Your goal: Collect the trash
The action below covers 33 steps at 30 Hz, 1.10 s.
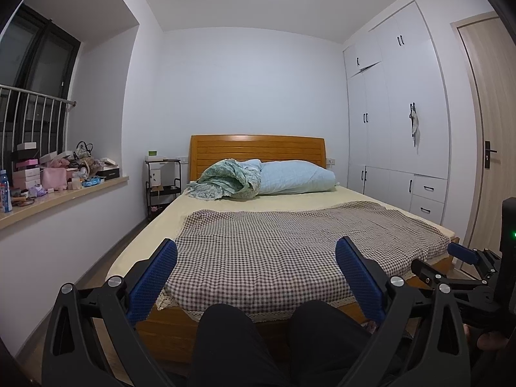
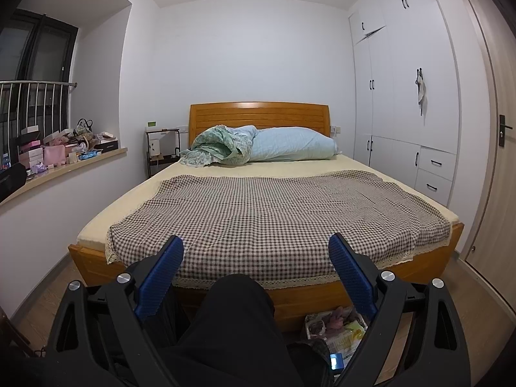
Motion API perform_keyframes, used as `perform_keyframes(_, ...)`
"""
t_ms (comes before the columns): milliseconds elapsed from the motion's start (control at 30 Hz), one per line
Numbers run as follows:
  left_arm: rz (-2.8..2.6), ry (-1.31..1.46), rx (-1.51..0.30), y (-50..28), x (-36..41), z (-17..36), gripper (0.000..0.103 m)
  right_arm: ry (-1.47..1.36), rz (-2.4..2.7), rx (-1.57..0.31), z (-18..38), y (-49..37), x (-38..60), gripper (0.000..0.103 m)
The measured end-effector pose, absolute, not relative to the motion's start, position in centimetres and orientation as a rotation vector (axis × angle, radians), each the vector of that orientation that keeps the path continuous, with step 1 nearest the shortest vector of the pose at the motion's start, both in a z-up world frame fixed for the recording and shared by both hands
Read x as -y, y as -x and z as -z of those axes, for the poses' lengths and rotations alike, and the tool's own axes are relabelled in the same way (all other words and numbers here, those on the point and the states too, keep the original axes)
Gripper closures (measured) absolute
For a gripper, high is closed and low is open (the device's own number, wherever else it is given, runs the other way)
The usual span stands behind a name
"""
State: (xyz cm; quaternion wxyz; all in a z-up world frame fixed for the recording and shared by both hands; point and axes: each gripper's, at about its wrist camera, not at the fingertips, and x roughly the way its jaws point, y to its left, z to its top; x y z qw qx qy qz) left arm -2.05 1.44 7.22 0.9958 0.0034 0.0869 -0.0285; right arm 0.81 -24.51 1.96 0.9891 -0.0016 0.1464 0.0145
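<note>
My left gripper (image 1: 256, 248) is open and empty, held above my knees and pointed at the foot of the bed (image 1: 258, 258). My right gripper (image 2: 256, 245) is open and empty too, facing the same bed (image 2: 258, 213); it also shows at the right edge of the left wrist view (image 1: 464, 254). A pile of wrappers and packets (image 2: 335, 325) lies on the floor by the bed's foot, below and right of the right gripper, partly hidden by its right finger and my leg. A sliver of it shows in the left wrist view (image 1: 371, 325).
The bed has a checked cover, a rolled quilt (image 1: 232, 179) and a pillow (image 1: 296, 177). A cluttered window sill (image 1: 58, 177) with boxes and a bottle runs along the left. A black shelf cart (image 1: 163, 183) stands by the headboard. White wardrobes (image 1: 396, 113) and a door (image 1: 493, 129) are on the right.
</note>
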Motion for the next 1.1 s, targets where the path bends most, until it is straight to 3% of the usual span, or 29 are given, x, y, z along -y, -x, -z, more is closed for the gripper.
perform_keyframes(1100, 0.069, -0.032, -0.181, 1.5, -0.4, -7.0, 0.008, -0.010, -0.033, -0.298, -1.8, -1.3, 25.0, 0.016)
